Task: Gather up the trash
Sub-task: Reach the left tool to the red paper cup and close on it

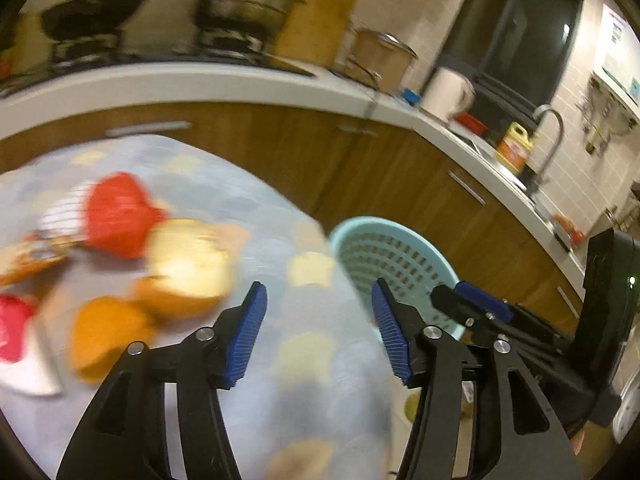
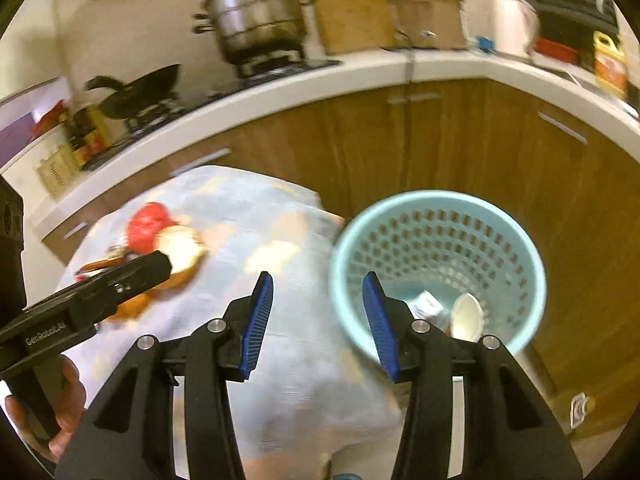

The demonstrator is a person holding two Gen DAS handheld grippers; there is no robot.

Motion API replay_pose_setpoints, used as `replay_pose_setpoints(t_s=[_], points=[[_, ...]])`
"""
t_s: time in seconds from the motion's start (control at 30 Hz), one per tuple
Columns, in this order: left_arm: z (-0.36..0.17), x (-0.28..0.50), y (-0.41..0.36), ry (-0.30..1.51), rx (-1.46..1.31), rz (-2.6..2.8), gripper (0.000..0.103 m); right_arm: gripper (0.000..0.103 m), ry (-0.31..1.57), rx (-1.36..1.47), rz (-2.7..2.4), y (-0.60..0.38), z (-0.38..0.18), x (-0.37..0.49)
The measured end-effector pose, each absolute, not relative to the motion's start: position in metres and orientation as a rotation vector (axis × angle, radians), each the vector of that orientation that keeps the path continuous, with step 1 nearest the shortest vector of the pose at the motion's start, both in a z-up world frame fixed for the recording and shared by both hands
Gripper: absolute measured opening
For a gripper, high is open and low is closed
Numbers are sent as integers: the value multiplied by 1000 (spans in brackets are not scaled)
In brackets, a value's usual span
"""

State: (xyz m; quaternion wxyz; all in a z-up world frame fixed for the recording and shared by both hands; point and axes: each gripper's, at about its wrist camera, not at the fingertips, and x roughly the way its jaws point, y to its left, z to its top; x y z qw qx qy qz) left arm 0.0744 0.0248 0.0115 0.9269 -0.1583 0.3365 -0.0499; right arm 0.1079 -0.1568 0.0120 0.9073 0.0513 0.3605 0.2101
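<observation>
The left hand-held gripper (image 1: 318, 334) hangs released over the near right corner of the table (image 1: 304, 360), its blue pads spread with only the patterned cloth between them. The right hand-held gripper (image 2: 318, 326) is released too, empty, hanging at the table's right edge with its right finger (image 2: 380, 328) in front of the bin (image 2: 340, 248).

The bin, a pale blue perforated basket, stands on the floor just beside the table's right edge, in front of the wooden cabinets (image 2: 460, 140). Inside it lie a white spoon (image 2: 466, 316) and a crumpled white wrapper (image 2: 426, 304).

The rest of the trash lies on the left part of the table, blurred: a red bag (image 1: 116, 216), a pale yellow lump (image 1: 188, 256) touching it, an orange piece (image 1: 108, 336) nearer the front edge, another red piece (image 1: 12, 328) at the left edge, and a printed wrapper (image 1: 28, 256) towards the far left. What each piece is cannot be told.

In the right wrist view, the left hand-held gripper's body reaches in from the left, held by a hand (image 2: 64, 408) at the lower left.

Behind the table, a counter (image 2: 360, 72) carries a steel pot (image 2: 260, 12), a black pan (image 2: 136, 88) and a cutting board (image 2: 352, 8).
</observation>
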Motion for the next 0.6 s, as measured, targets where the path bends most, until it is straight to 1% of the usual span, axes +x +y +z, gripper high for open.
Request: replay_pose_setpoints(t_s=[0.23,0.4,0.6], points=[[28,-1,104,601,-324,140,64,44,730,33,540,-100,24,89],[22,-30,157,613,-336,242,65,44,745,1,594,-62,21,84],[-10,-33,222,697,-480,227,65,44,771,-26,629,-33,13,80]])
